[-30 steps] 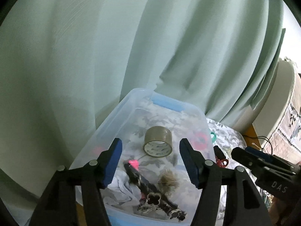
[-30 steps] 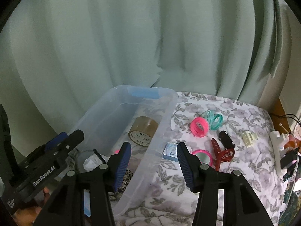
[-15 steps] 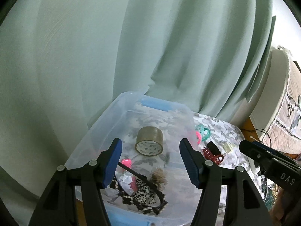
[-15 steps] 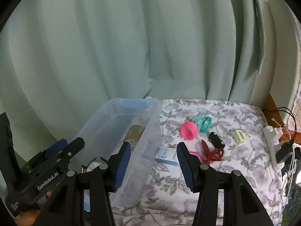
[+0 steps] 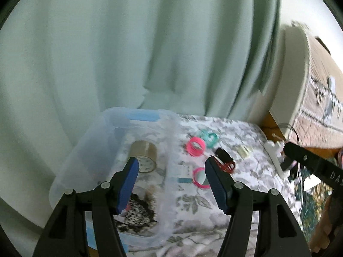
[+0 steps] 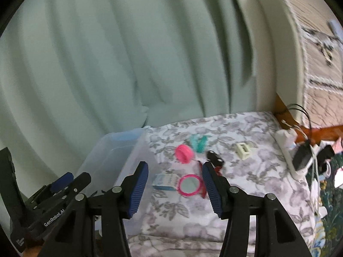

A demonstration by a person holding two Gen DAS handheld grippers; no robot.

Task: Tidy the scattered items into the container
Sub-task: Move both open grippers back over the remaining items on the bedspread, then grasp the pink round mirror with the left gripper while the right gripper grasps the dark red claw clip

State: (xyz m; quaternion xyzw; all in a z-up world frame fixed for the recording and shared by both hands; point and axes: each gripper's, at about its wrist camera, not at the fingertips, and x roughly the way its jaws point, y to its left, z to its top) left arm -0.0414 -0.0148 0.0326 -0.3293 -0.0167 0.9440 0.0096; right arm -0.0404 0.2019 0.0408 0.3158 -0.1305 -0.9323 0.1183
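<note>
Both tongs, left gripper [image 5: 170,178] and right gripper [image 6: 173,185], gape apart, empty, and have swung from the clear container [image 6: 115,156] toward items scattered just beside it: pink mirror [image 6: 189,185], blue box [image 6: 166,180]. Judging by this, the next pickup begins.

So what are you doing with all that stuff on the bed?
Tidying up. A person holds two grabbing tools, and both the left tool and the right tool are open and empty. The clear plastic box already holds a roll of tape and a spotted item. Still out on the flowery cloth are a pink round mirror, a small blue box, a pink coil and some hair clips.
</note>
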